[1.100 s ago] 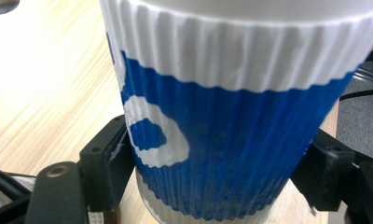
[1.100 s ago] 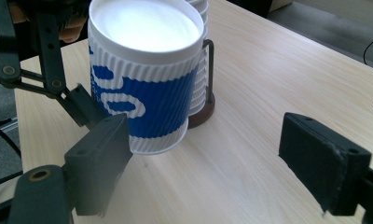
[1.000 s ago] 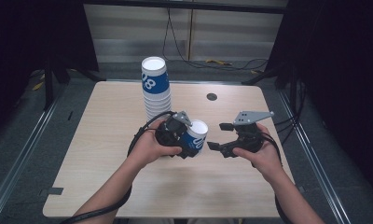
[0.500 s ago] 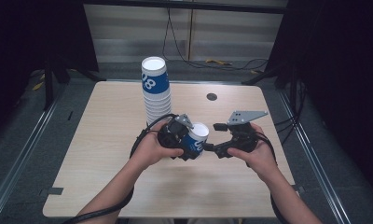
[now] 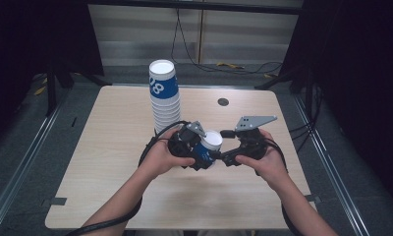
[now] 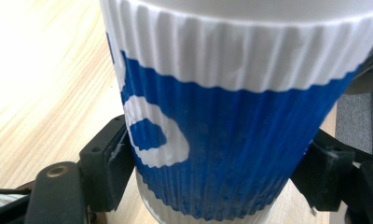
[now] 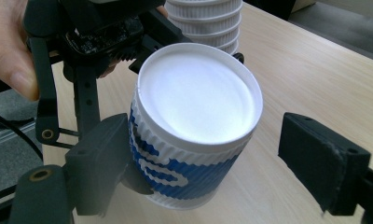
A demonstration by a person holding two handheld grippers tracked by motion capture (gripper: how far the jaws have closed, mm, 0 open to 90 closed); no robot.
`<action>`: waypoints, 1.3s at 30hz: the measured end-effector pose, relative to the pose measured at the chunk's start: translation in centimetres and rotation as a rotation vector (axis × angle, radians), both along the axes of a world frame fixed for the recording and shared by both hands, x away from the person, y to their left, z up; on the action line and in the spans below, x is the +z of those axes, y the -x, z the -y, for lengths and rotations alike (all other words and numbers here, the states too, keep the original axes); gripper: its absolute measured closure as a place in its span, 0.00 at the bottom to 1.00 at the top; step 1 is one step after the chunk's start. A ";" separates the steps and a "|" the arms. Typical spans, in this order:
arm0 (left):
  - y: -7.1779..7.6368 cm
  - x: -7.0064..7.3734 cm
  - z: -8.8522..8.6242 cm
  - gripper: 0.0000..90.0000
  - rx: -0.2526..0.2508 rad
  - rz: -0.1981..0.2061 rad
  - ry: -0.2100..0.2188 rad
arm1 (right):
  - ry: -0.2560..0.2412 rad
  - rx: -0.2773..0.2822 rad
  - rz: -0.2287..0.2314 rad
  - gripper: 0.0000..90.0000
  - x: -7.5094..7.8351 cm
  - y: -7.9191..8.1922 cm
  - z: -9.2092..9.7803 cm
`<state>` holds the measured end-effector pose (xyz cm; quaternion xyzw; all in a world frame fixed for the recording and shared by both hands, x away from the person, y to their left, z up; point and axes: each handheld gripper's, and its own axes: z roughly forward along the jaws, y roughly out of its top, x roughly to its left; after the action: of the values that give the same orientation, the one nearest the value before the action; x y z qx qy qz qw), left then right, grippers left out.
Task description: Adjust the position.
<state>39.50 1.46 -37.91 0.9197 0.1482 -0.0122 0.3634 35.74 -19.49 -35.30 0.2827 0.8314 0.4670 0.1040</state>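
High view: the left gripper [image 5: 204, 153] squeezes a blue-and-white paper cup [image 5: 208, 145] just in front of the tall cup stack [image 5: 165, 98], which reads "08". The right gripper [image 5: 223, 158] is spread wide around that cup.

Ribbed cup [image 7: 194, 140] — white with blue band and white lettering — between black jaws.

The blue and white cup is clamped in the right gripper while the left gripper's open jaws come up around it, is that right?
The grippers are swapped. The left gripper is shut on the blue and white cup, as the left gripper view shows. The right gripper is the open one, its jaws either side of the cup, one clear of it.
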 end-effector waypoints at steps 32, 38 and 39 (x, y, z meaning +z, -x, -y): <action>0.4 0.1 0.6 0.26 -0.029 0.007 -0.002 | -0.015 0.020 -0.032 0.19 -0.3 -0.3 -1.0; 0.5 0.1 0.7 0.26 -0.035 0.014 0.000 | -0.016 0.022 -0.042 0.21 -0.4 -0.3 -1.2; 0.5 0.1 0.7 0.26 -0.035 0.013 0.001 | -0.019 0.021 -0.044 0.21 -0.4 -0.4 -1.3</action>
<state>39.01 0.80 -37.81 0.9220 0.1298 -0.0126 0.3645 36.10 -18.24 -35.72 0.2851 0.8320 0.4695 0.0782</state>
